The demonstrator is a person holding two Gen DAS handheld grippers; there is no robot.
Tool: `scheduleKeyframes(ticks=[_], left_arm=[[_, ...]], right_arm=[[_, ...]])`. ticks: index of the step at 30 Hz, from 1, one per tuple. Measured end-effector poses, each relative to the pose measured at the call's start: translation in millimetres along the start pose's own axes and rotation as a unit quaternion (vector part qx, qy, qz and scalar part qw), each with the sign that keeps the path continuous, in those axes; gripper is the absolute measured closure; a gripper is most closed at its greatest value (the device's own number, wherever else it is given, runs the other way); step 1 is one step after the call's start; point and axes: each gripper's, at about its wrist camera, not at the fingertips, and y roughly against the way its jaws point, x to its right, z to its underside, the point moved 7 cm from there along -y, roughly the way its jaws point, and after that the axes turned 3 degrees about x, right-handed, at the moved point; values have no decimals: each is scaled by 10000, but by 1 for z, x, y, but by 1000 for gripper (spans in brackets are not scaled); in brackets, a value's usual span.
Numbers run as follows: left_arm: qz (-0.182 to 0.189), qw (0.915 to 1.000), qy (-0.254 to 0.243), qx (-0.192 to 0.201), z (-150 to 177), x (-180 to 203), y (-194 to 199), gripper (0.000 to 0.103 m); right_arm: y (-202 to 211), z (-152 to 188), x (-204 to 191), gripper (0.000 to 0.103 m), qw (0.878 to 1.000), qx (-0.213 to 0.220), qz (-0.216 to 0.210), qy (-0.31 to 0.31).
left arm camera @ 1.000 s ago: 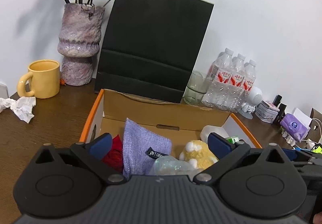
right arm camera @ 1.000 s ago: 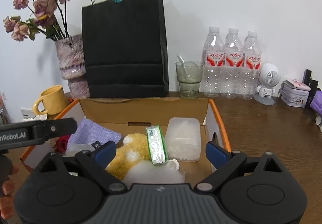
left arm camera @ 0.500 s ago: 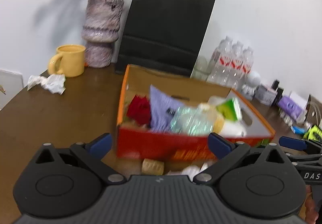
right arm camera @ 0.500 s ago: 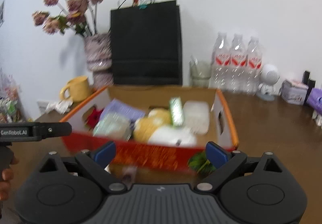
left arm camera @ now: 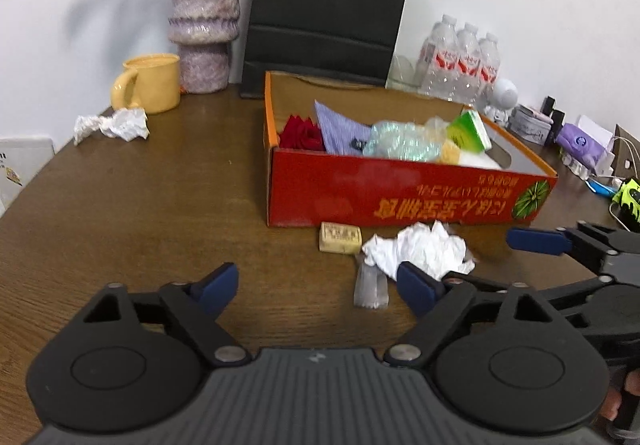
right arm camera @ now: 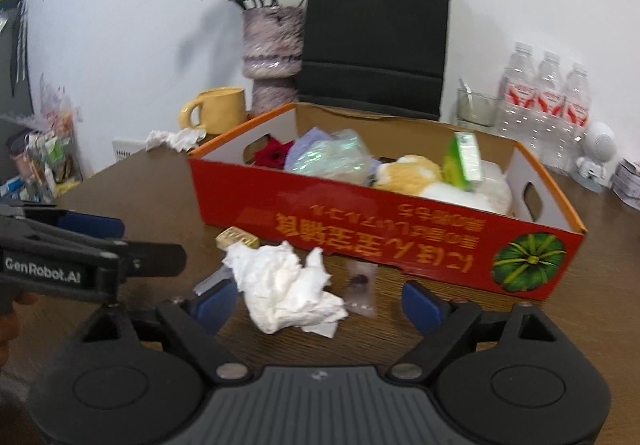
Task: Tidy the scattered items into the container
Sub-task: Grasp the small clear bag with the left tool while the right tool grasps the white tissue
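Observation:
The red cardboard box (left arm camera: pixel 404 193) (right arm camera: pixel 384 221) sits on the brown table, holding a red rose, purple cloth, crinkled plastic, a yellow plush and a green carton. In front of it lie a crumpled white tissue (left arm camera: pixel 420 249) (right arm camera: pixel 288 285), a small tan block (left arm camera: pixel 340 238) (right arm camera: pixel 238 238) and a small clear sachet (left arm camera: pixel 370 285) (right arm camera: pixel 362 285). My left gripper (left arm camera: pixel 318 287) is open and empty, low over the table, left of the tissue. My right gripper (right arm camera: pixel 318 299) is open and empty, straddling the tissue.
A yellow mug (left arm camera: pixel 150 83), a purple vase (left arm camera: pixel 206 25) with dried flowers, a black paper bag (left arm camera: pixel 326 5), water bottles (left arm camera: pixel 460 61) and a second crumpled tissue (left arm camera: pixel 114 123) stand behind and left of the box. Small clutter lines the right edge.
Both grippers have pulled back from over the box and dropped low to the table in front of it. The tissue, block and sachet have come into view.

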Motion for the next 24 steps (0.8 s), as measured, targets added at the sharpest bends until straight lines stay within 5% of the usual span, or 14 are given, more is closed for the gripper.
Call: scheduleKeyframes(ticks=[5,7,8,11,13,15,24], left_arm=[[427,9987,-10,-279,1,9,-20,31],[517,9980,-13,-376,1,12,-30,38],[490,9982,-116,-335,1,15,-33,41],[383,9982,-361,-287,0,23,-40,62],[298,9978,-553,-234,1,28,-41,84],[249,9979,-577,-174,3,30,-40,90],[206,9988,-452,-52,3,28,-36,92]], right_arm=[[-15,1,-7,25,9996,-53,-49,285],[-19,4,-5,47,9994,-158,-142,262],[-20,6,-3,67,9994,-198,-195,210],[-14,7,6,77,9997,-84,-185,124],[-9,4,15,78,9998,10,-173,-54],[-6,2,22,79,9996,85,-137,-220],[-2,0,22,79,9989,236,-157,-361]])
